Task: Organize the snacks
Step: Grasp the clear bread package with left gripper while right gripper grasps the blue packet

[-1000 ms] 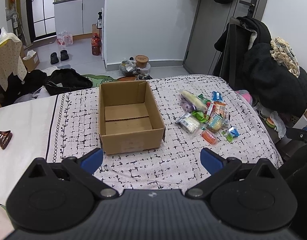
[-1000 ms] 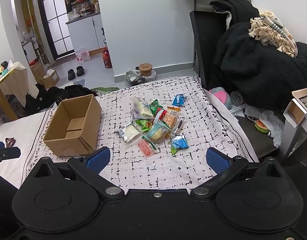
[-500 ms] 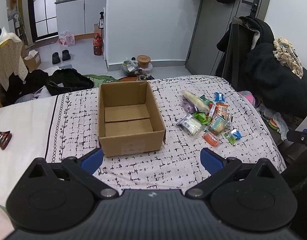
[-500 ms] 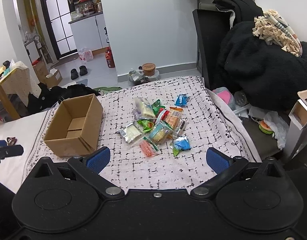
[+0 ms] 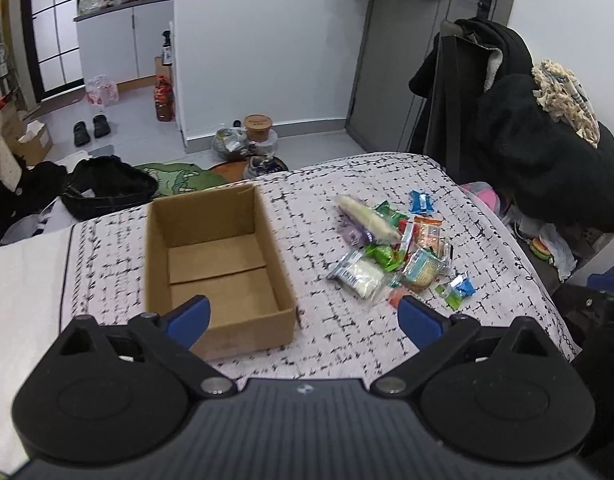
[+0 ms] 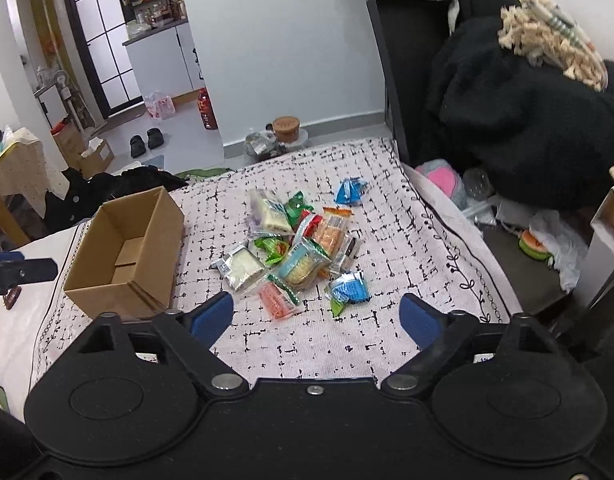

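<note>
- Left wrist view: the left gripper (image 5: 303,316) has its jaws spread wide with nothing between them, hanging over the near edge of the bed; one blue pad sits at the lower left, the other at the lower centre-right.
- Just past those jaws, the cardboard box (image 5: 215,264) fills the centre-left of the frame, open-topped and empty. It looks larger and closer than a second ago, so this gripper has moved in toward it.
- Right wrist view: the right gripper (image 6: 313,318) is likewise fully open and empty, low in the frame.
- Directly beyond it, at centre, lies the snack pile (image 6: 295,248) on the patterned bedspread (image 6: 391,248); nearest the jaws are a pink packet (image 6: 275,300) and a blue packet (image 6: 349,287).
- The pile has also drawn nearer than before, so I judge the first pick is being lined up; no snack is in the box yet.
</note>
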